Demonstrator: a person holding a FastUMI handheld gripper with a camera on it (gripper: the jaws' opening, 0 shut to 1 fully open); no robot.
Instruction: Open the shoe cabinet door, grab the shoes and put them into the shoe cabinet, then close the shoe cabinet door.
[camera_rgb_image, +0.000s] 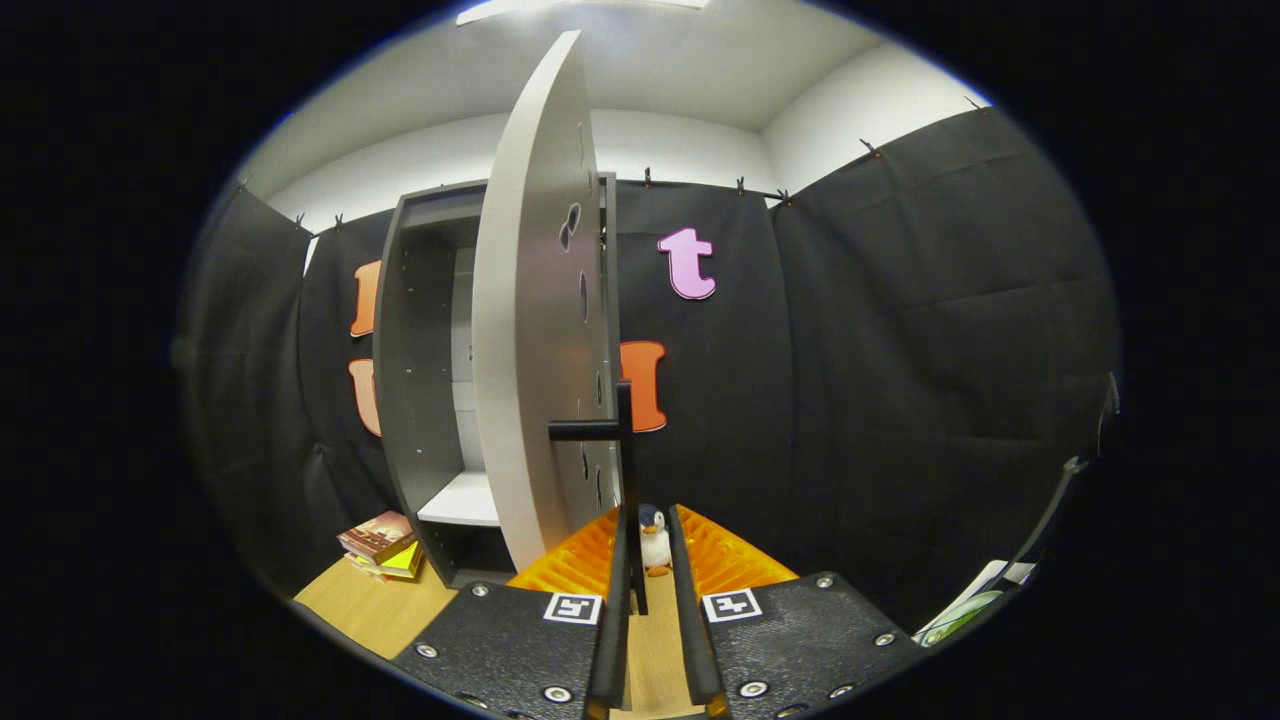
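We are holding the gripper (647, 560) at the half-open door (530, 330), fingers nearly together around its upright black handle (622, 450); the cabinet (430, 370) is lying ahead, left.

Wooden table (375, 605), light-toned, running from beside the fingers out to the booth's black cloth wall. Standing on it: a grey shoe cabinet (405, 400), door (530, 330) swung open edge-on, a white shelf (462, 500) inside. Just beside the cabinet's foot, a small stack of books (380, 543), lying flat on the wood. Ahead, seen through the narrow gap between the nearly closed fingers, a little penguin toy (654, 538), upright on the tabletop.
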